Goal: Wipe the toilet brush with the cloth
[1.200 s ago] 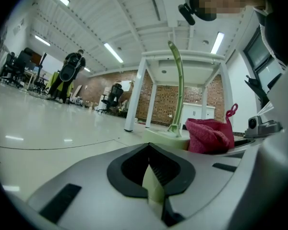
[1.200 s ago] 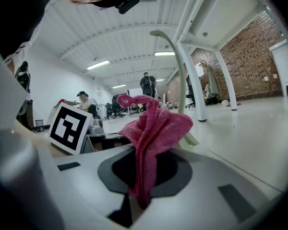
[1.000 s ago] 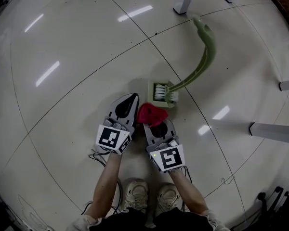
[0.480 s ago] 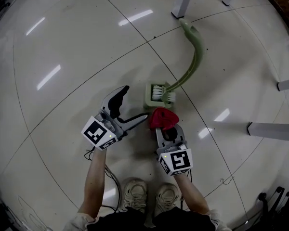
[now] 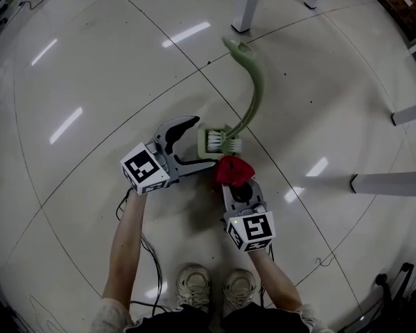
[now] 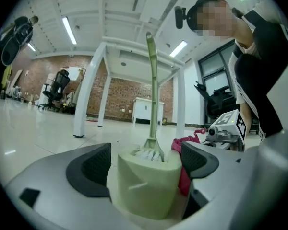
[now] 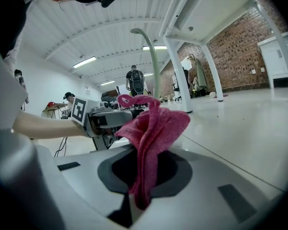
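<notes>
A pale green toilet brush with a long curved handle stands in its squat holder on the floor. My left gripper is open and its jaws have just been opening. In the left gripper view the holder with the white bristles sits between the two dark pads, with a gap at the left pad. My right gripper is shut on a red cloth. That cloth bunches up out of its jaws, right beside the holder.
White table legs stand beyond the brush, and more legs lie to the right. Cables trail on the tiled floor by the person's shoes. Other people stand far off in the room.
The left gripper went from shut to wide open, swung out to the left and now straddles the holder. The right gripper with the cloth shifted slightly nearer the holder.
</notes>
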A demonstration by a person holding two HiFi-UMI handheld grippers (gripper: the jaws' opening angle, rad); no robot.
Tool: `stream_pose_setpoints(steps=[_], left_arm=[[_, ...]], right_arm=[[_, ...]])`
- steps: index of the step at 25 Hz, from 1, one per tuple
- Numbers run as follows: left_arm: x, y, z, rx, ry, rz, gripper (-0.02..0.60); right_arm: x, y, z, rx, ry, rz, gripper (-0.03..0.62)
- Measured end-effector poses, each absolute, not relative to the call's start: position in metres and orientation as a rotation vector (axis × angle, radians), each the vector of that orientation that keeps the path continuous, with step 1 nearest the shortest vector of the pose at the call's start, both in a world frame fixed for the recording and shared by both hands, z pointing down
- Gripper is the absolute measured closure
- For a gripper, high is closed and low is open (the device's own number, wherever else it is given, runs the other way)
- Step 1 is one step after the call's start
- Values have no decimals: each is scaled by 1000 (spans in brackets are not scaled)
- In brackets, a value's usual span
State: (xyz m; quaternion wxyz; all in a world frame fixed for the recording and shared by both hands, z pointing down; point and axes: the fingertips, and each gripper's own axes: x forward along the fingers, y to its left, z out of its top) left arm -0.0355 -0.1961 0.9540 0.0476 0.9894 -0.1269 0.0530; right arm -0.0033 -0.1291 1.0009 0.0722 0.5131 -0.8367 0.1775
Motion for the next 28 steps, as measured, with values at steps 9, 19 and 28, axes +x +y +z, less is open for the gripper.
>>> stream_pose_setpoints(steps=[9, 19, 28], left_arm=[[-26, -196, 960, 2953, -203, 146, 149], [-34, -152, 960, 2970, -234, 195, 149], [-31, -97, 956, 2897, -235, 103, 149]], right_arm=[[-3, -133, 1003, 1527, -2525, 562, 562], [35, -148, 1004, 1560, -2470, 513, 562], [56, -173, 1001, 1434, -2524, 403, 562]])
